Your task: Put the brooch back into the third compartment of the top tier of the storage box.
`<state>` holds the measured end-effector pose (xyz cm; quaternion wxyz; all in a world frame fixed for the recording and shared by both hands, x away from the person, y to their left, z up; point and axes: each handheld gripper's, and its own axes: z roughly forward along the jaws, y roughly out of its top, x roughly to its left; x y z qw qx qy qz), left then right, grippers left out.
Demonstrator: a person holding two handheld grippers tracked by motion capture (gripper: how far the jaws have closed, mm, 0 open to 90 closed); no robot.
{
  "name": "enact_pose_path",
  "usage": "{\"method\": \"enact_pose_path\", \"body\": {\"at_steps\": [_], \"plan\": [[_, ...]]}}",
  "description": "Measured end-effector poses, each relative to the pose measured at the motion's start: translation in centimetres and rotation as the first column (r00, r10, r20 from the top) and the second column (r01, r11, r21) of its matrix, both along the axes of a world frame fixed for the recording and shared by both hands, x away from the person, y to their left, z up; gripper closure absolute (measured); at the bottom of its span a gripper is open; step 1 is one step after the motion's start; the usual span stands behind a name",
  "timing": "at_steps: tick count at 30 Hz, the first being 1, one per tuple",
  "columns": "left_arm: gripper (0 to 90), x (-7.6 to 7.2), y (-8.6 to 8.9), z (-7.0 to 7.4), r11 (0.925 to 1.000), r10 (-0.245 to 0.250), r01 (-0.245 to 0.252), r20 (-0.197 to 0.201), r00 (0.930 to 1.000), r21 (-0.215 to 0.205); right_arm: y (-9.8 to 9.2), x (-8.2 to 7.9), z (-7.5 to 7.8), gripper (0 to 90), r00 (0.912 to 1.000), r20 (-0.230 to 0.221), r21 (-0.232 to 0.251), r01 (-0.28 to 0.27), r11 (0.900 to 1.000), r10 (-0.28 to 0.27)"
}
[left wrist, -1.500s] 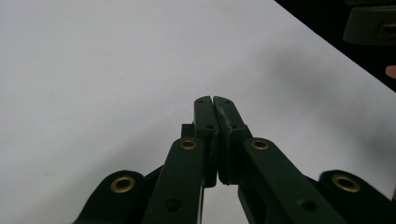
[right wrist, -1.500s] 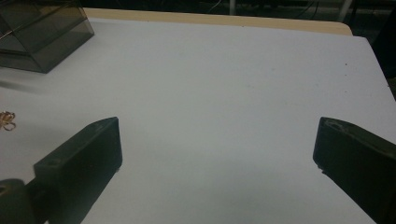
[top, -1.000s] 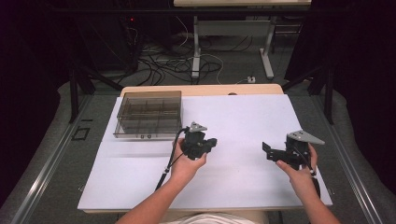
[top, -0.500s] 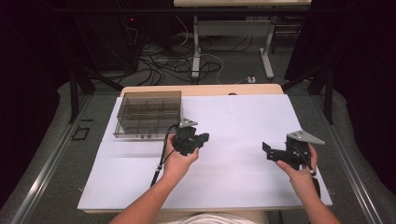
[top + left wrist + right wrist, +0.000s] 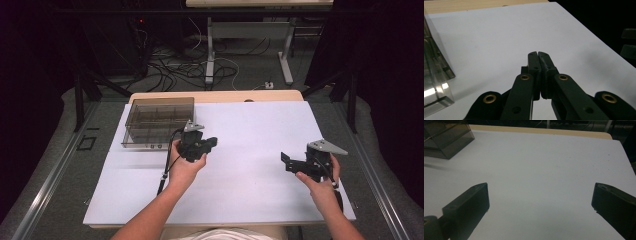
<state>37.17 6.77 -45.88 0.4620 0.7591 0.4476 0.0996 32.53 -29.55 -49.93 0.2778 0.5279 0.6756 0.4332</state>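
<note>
Approach step: my left tongs (image 5: 212, 142) pressed together, empty, just beside the clear divided box (image 5: 157, 121) at the tabletop's (image 5: 250, 175) far-left. Right tongs (image 5: 285, 160) spread, idle. Next I'd open left, reach the box.

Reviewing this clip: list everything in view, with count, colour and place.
Compartment box: one, clear smoky plastic, far left of the sheet.
Sheet: one, white, covering the table.
Table: one, light wood, edge showing beyond the sheet.
Cables: several, black and white, on the floor behind.
Left gripper: one, black, jaws shut on nothing, beside the box.
Right gripper: one, black, jaws open, empty, at right.
Forearms: two, entering from below.
</note>
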Motion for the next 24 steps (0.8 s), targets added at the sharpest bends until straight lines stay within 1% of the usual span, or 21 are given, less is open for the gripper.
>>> {"method": "enact_pose_path", "body": {"at_steps": [2, 4, 7, 8, 11, 12, 13, 14, 16, 18, 22, 23, 24], "plan": [[89.4, 0.1, 0.2, 0.2, 0.9999, 0.012, -0.012, -0.001, 0.9999, -0.006, 0.0, 0.0, 0.0, 1.1, 1.0000, -0.002, 0.006, 0.000, 1.000, 0.000], [89.4, 0.2, 0.6, 0.3, 0.9998, 0.018, -0.018, 0.007, 0.9998, -0.001, 0.0, 0.0, 0.0, 1.1, 1.0000, 0.000, 0.000, 0.000, 1.000, 0.000], [89.4, 0.3, 1.1, 0.6, 0.9993, 0.036, -0.036, 0.005, 0.9993, -0.008, 0.0, 0.0, 0.0, 1.1, 1.0000, 0.003, -0.005, 0.000, 1.000, 0.000], [89.3, 0.4, 1.3, 0.7, 0.9994, 0.036, -0.036, 0.010, 0.9993, 0.003, 0.0, 0.0, 0.0, 1.1, 1.0000, 0.003, -0.005, 0.000, 1.000, 0.000], [89.4, 0.5, 1.8, 0.9, 0.9985, 0.053, -0.053, 0.012, 0.9985, -0.010, 0.0, 0.0, 0.0, 1.1, 1.0000, 0.001, -0.002, 0.002, 1.000, -0.002], [89.4, 0.5, 2.0, 1.0, 0.9984, 0.056, -0.056, 0.017, 0.9983, -0.004, 0.0, 0.0, 0.0, 1.0, 1.0000, 0.001, -0.003, 0.001, 1.000, -0.001], [89.4, 0.6, 2.2, 1.1, 0.9981, 0.061, -0.061, 0.023, 0.9979, -0.008, 0.1, 0.0, 0.0, 1.0, 1.0000, -0.001, 0.005, 0.002, 1.000, -0.002], [89.4, 0.6, 2.4, 1.1, 0.9976, 0.068, -0.068, 0.016, 0.9975, -0.011, 0.1, 0.0, 0.0, 1.0, 1.0000, 0.001, 0.002, 0.000, 1.000, 0.000], [89.4, 0.8, 2.8, 1.3, 0.9969, 0.079, -0.078, 0.023, 0.9966, -0.004, 0.1, 0.0, 0.0, 1.0, 1.0000, 0.002, 0.006, 0.004, 1.000, -0.004], [89.4, 0.9, 3.1, 1.3, 0.9954, 0.095, -0.095, 0.017, 0.9954, -0.014, 0.1, 0.0, 0.0, 1.1, 1.0000, 0.000, 0.001, 0.001, 1.000, -0.001], [89.4, 1.2, 3.8, 1.4, 0.9937, 0.112, -0.112, 0.019, 0.9935, -0.004, 0.0, 0.0, 0.0, 1.1, 1.0000, -0.001, 0.001, 0.001, 1.000, -0.001], [89.4, 1.2, 3.9, 1.4, 0.9927, 0.120, -0.120, 0.018, 0.9926, -0.015, 0.0, 0.0, 0.0, 1.0, 1.0000, 0.000, 0.001, 0.003, 1.000, -0.003], [89.3, 1.3, 4.1, 1.5, 0.9924, 0.123, -0.123, 0.023, 0.9921, -0.005, 0.0, 0.0, 0.0, 1.0, 1.0000, 0.000, 0.002, 0.001, 1.000, -0.001]]}}
